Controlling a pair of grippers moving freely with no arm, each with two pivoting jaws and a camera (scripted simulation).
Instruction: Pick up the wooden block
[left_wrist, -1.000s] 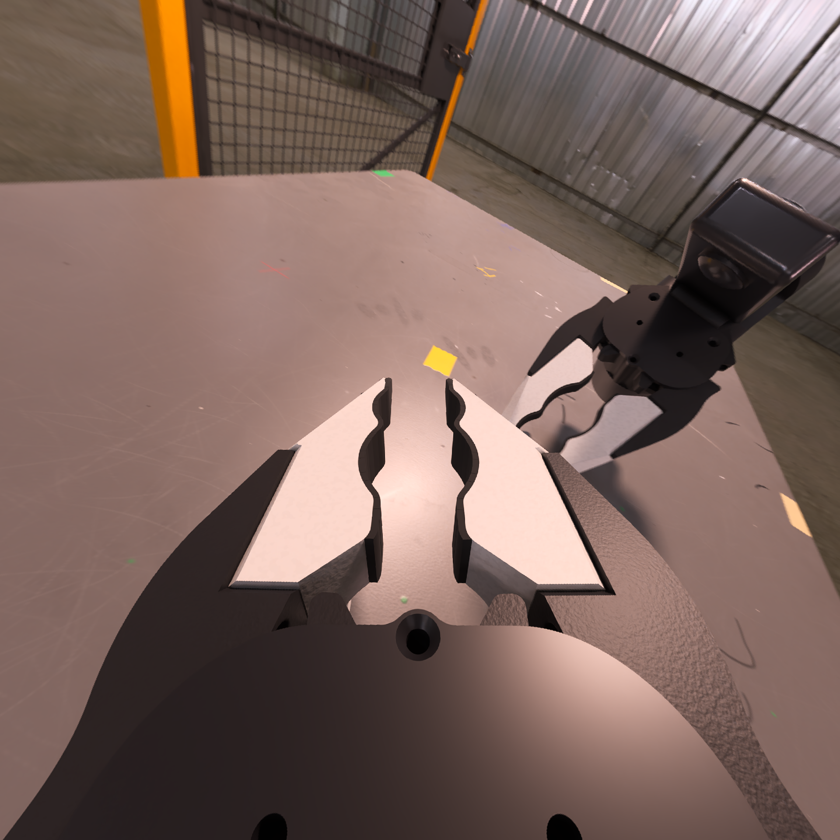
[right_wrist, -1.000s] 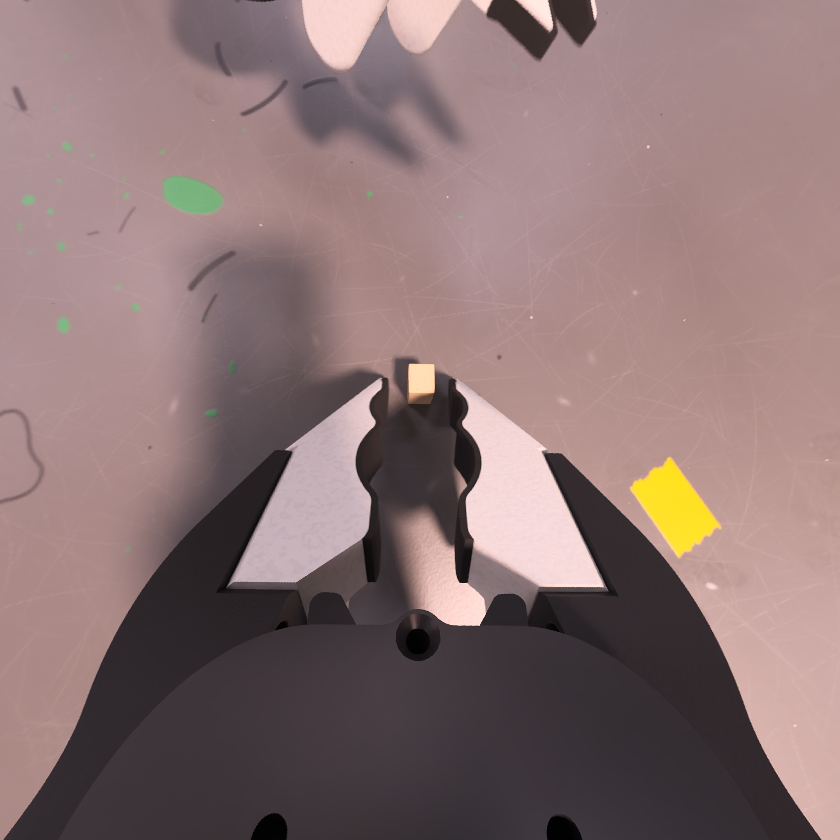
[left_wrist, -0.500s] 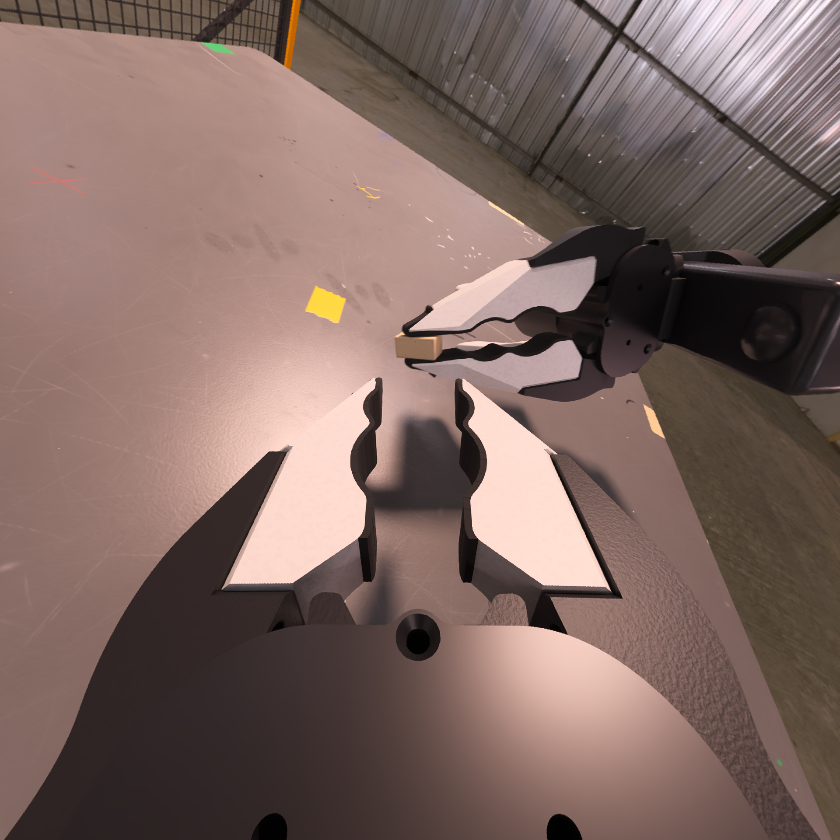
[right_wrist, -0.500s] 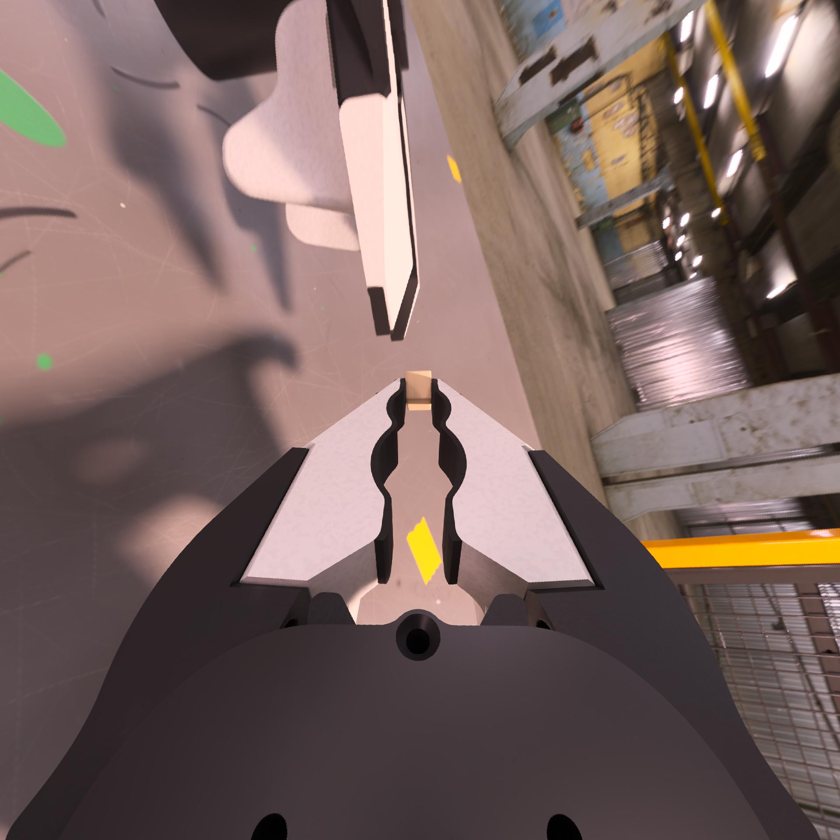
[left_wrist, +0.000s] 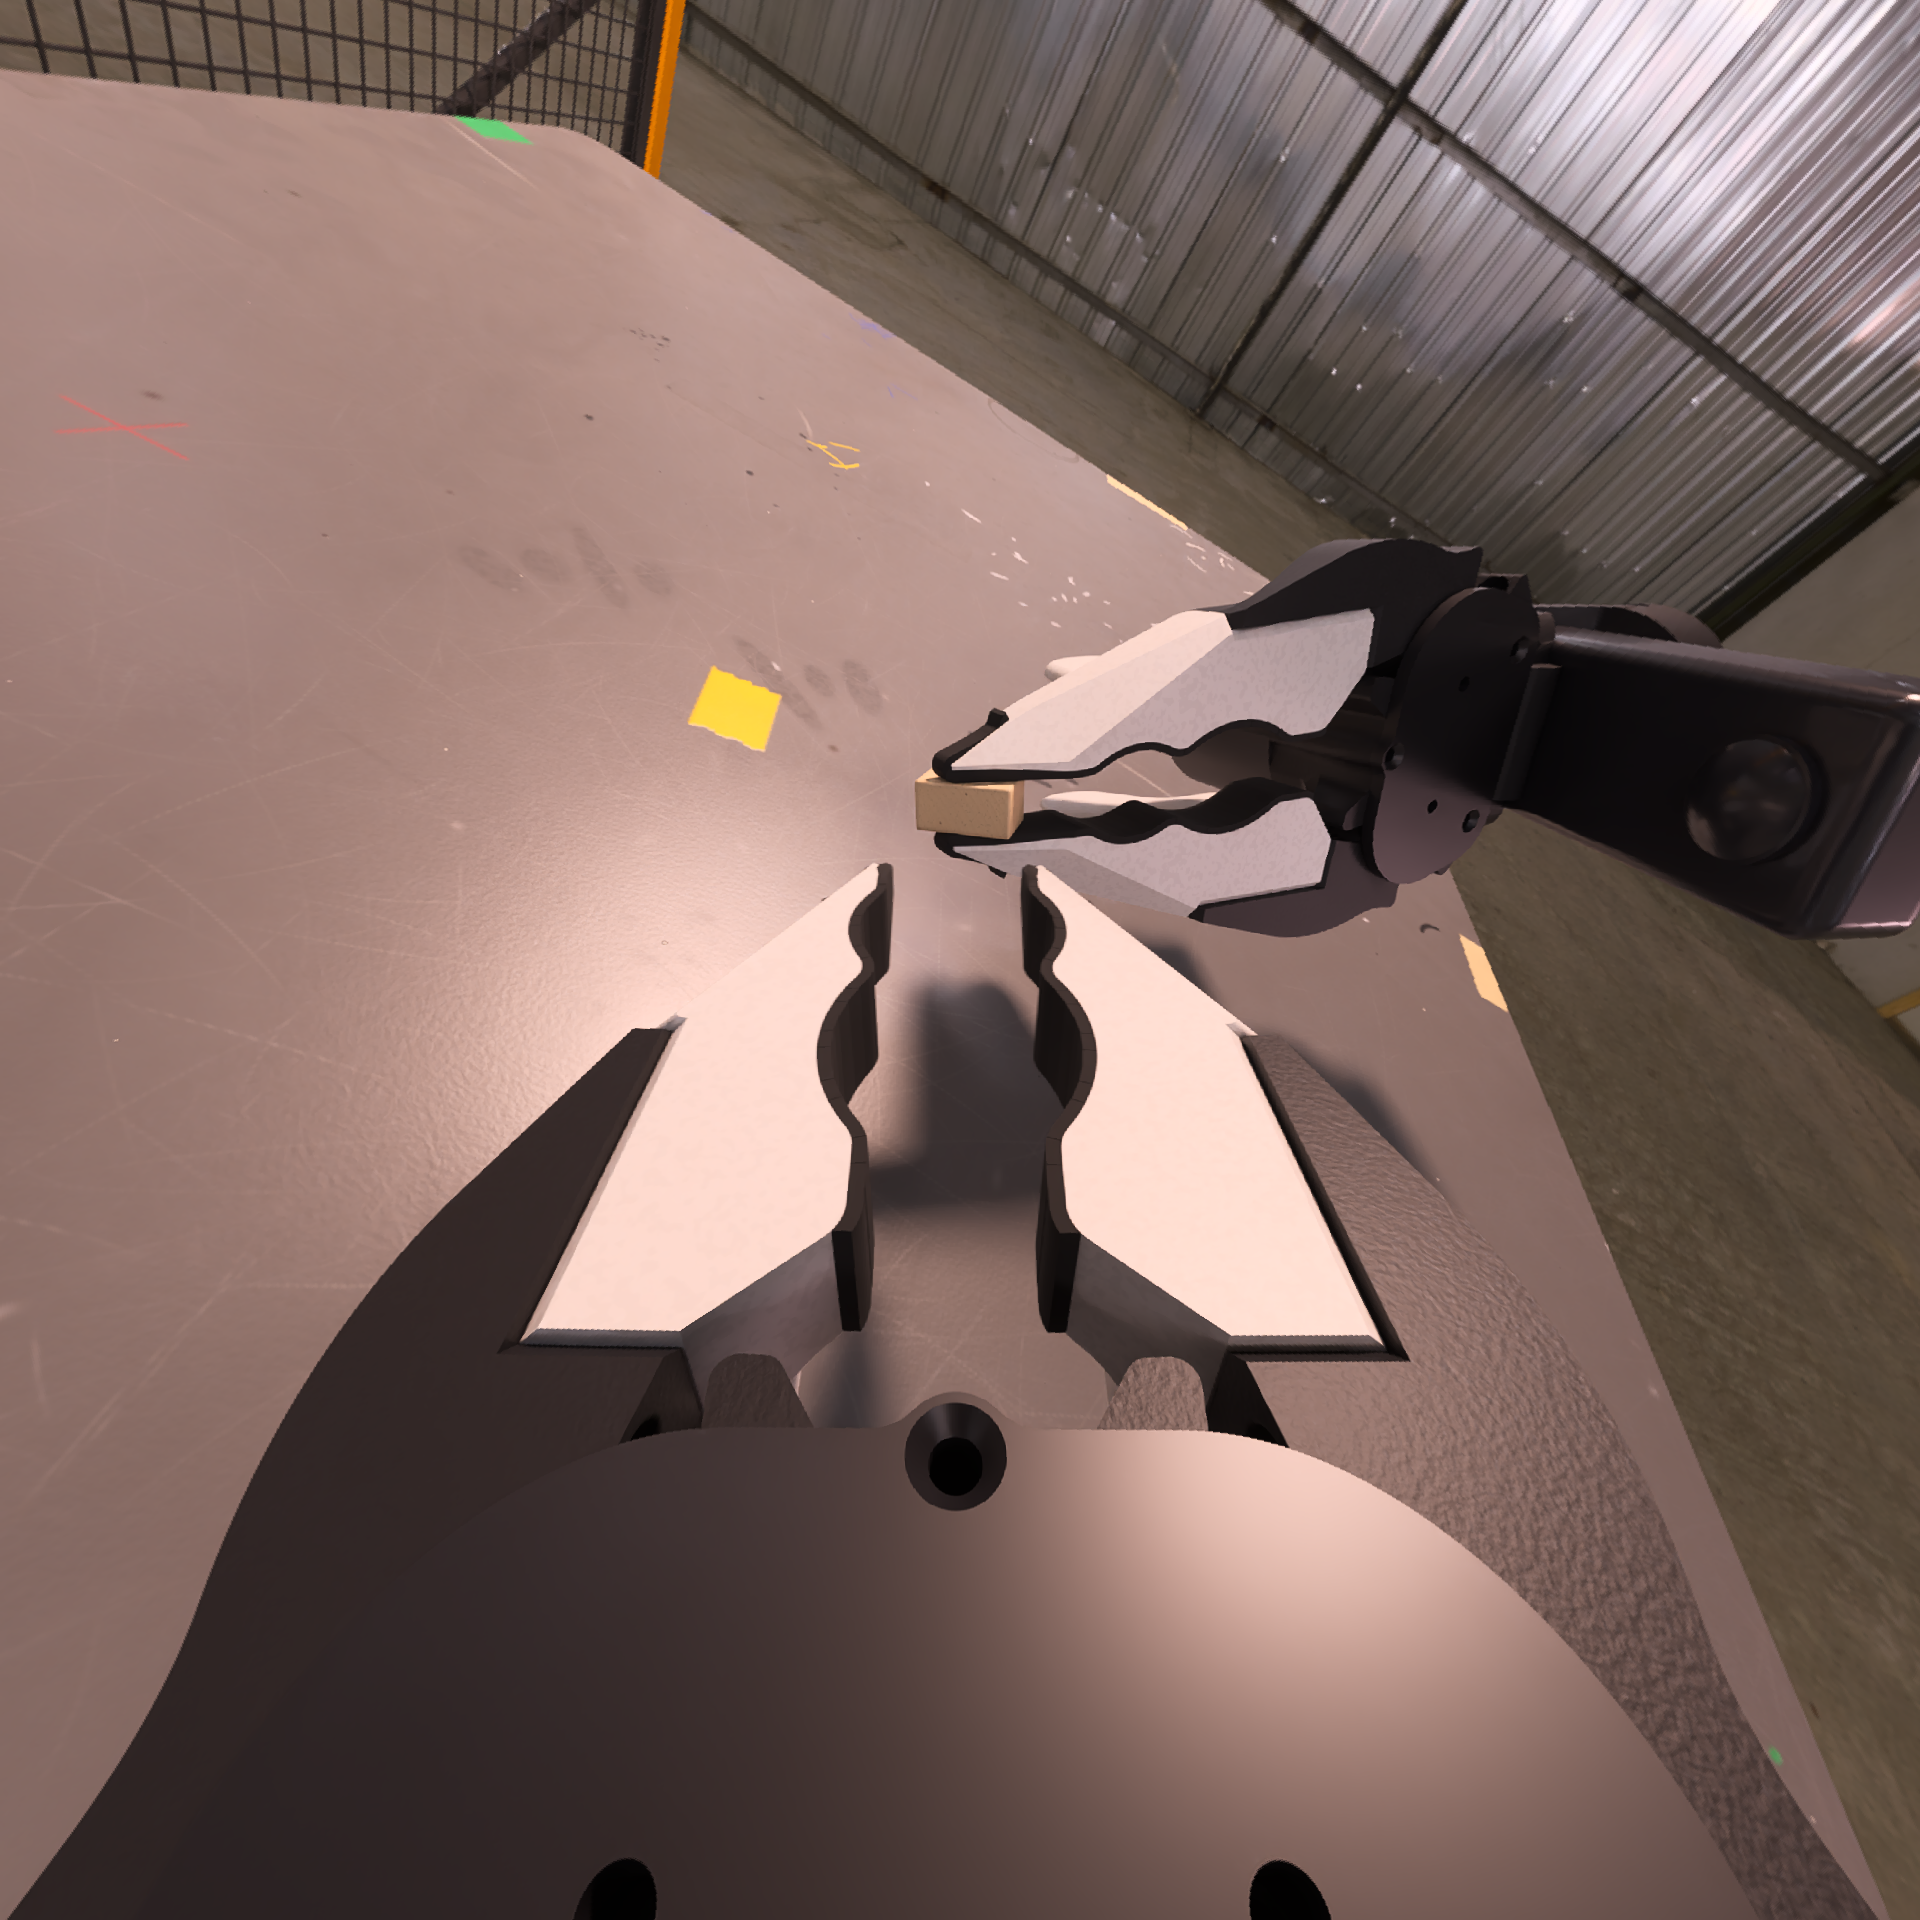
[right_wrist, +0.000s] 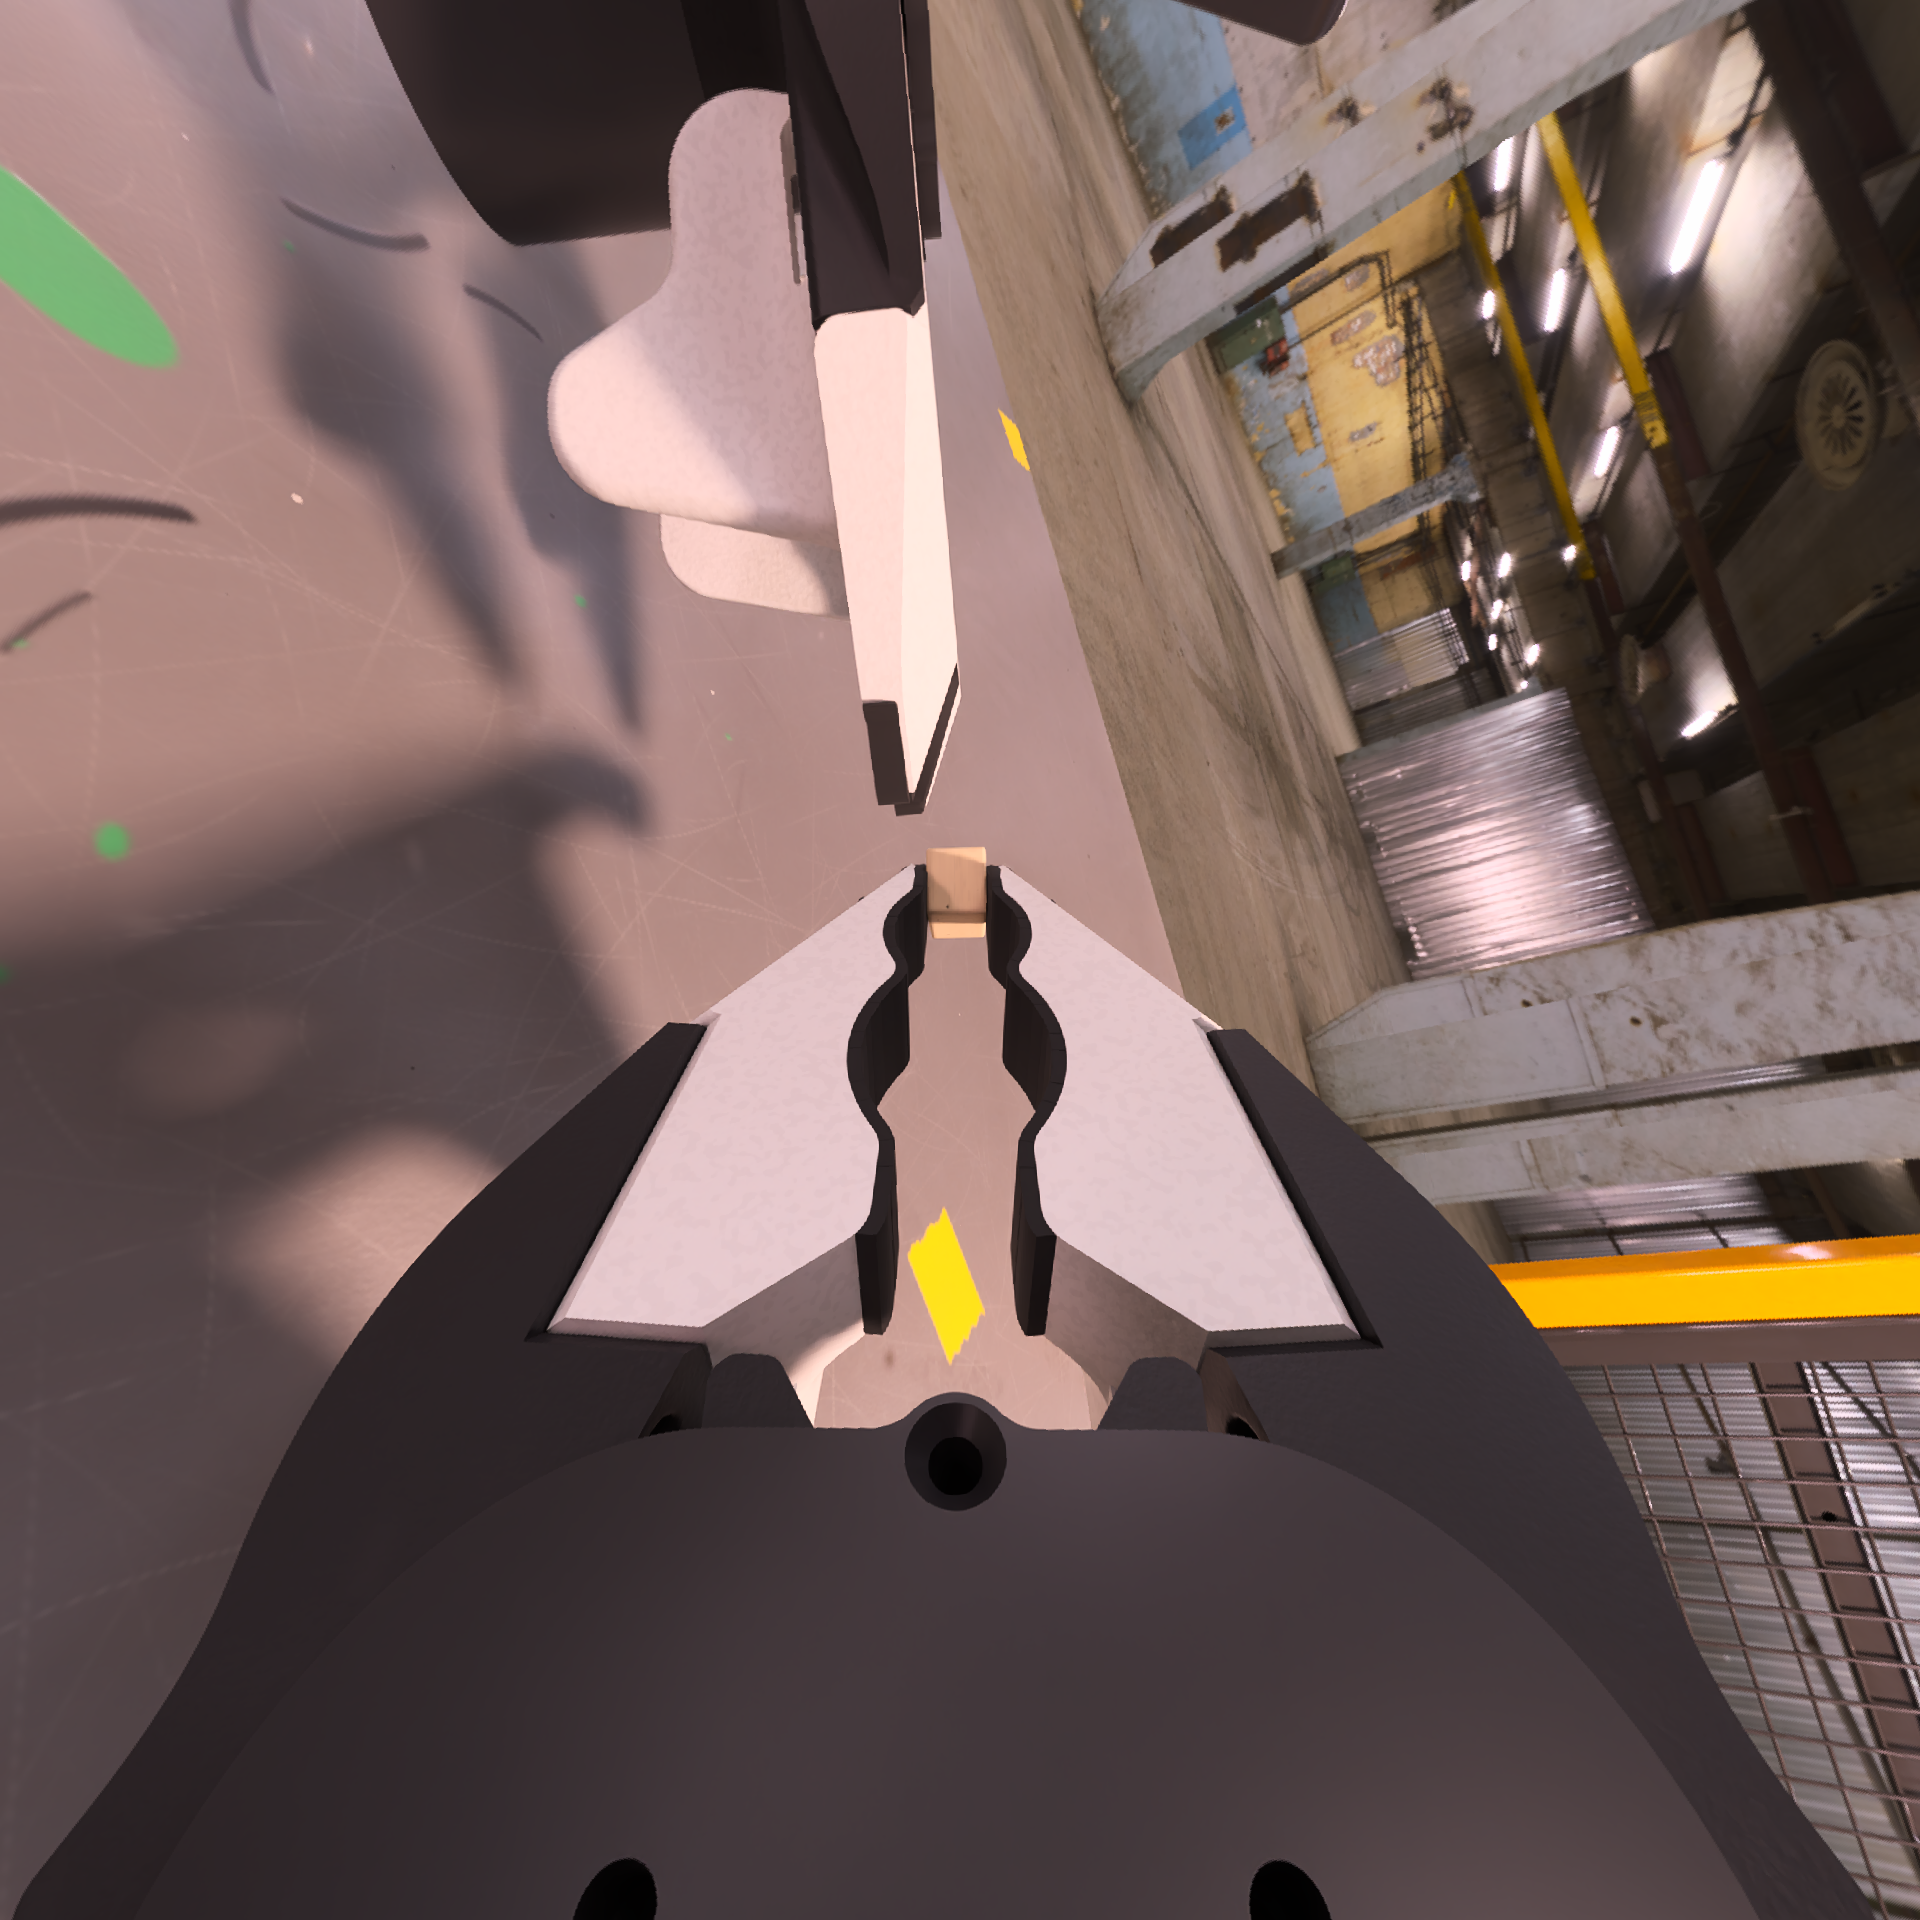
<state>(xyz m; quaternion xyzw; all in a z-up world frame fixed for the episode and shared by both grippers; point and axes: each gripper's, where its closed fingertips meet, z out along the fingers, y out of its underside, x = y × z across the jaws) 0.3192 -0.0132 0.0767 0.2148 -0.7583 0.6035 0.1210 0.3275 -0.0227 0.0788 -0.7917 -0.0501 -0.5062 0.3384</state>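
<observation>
A small pale wooden block (left_wrist: 967, 807) is pinched between the tips of my right gripper (left_wrist: 961, 805), lifted above the grey table (left_wrist: 312, 727). In the right wrist view the block (right_wrist: 956, 891) sits at the very tips of my right gripper (right_wrist: 956, 883), which is shut on it and turned on its side. My left gripper (left_wrist: 956, 883) is open and empty, its tips just below and in front of the block. It also shows in the right wrist view (right_wrist: 904, 758), close above the block.
A yellow tape patch (left_wrist: 736, 705) lies on the table left of the block, also seen between the right fingers (right_wrist: 945, 1283). A green mark (right_wrist: 73, 275) is on the table. The table's right edge (left_wrist: 1507, 935) drops to the floor. A mesh fence with orange posts (left_wrist: 665, 83) stands behind.
A second ago the block lay on the table between the open right fingers. The right gripper shut on it, lifted it and rolled sideways; over the last half second both grippers barely moved.
</observation>
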